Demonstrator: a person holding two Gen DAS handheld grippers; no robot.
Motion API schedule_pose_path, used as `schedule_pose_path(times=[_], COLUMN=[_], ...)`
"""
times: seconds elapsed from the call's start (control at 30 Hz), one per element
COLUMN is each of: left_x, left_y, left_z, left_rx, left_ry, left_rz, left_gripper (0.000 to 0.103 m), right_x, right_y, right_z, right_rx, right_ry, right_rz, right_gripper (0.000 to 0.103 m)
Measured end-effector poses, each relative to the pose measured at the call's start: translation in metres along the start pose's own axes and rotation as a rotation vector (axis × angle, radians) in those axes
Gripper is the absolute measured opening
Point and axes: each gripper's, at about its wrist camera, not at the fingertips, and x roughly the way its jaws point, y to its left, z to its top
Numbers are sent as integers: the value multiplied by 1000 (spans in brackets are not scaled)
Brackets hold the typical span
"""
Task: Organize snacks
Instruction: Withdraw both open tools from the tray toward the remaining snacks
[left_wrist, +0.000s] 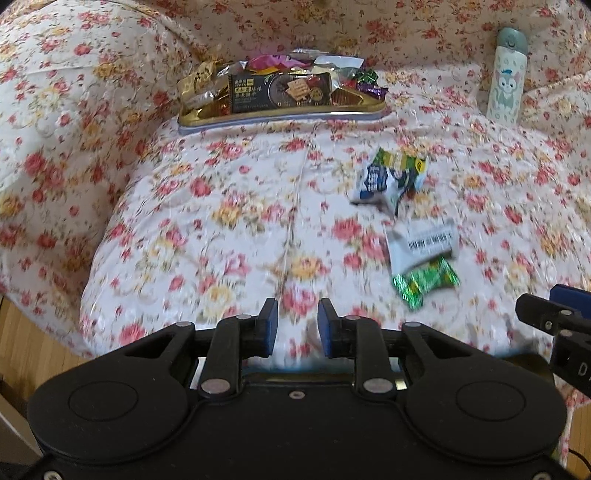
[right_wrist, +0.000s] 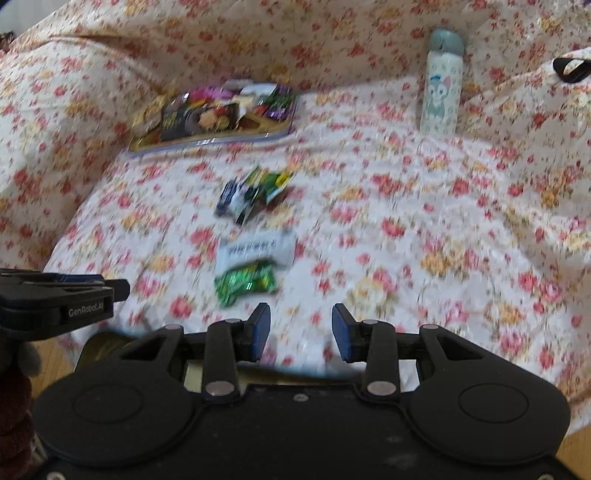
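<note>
Left wrist view shows our left hand-held gripper (left_wrist: 297, 326) with its blue-padded jaws slightly apart and nothing between them, poised above the near edge of a surface draped in a white cloth printed with red and yellow flowers (left_wrist: 229, 206); we cannot tell whether a bed or a sofa lies under it. At the far side sits a shallow gold-coloured tray with a pale blue rim (left_wrist: 280, 116), piled with wrapped snacks, among them a long black cracker packet (left_wrist: 280, 92) lying across the front and purple and green foil sweets at its right end. Three loose snacks lie on the cloth, well apart from the tray and to the right of our left jaws: a crumpled white, blue and green packet (left_wrist: 391, 179) farthest off, a white wrapper with a barcode (left_wrist: 421, 243) nearer, and a shiny green foil sweet (left_wrist: 424, 280) touching that wrapper's near edge. A tall white bottle with a grey-blue cap and a cartoon cat (left_wrist: 504, 79) stands upright at the back right. From the right wrist view, our right hand-held gripper (right_wrist: 301, 328) is likewise spread a little and empty, the green sweet lying just beyond its left finger. Both views are blurred. Wooden flooring (left_wrist: 22, 332) shows at the lower left.
</note>
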Motion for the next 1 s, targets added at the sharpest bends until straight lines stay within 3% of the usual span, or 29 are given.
schedule_pose_path(times=[0.27, 0.63, 1.0], left_x=[33, 65, 95], left_y=[-2, -25, -31], left_z=[24, 60, 74], left_rx=[16, 75, 84], left_ry=[-11, -60, -13], left_rz=[-15, -121, -148], left_gripper=[33, 35, 35], right_x=[26, 60, 83], right_y=[-2, -12, -16], right_z=[11, 20, 24], right_rx=[-2, 63, 90], right_ry=[-58, -26, 10], right_rz=[-22, 26, 24], right_gripper=[39, 39, 39])
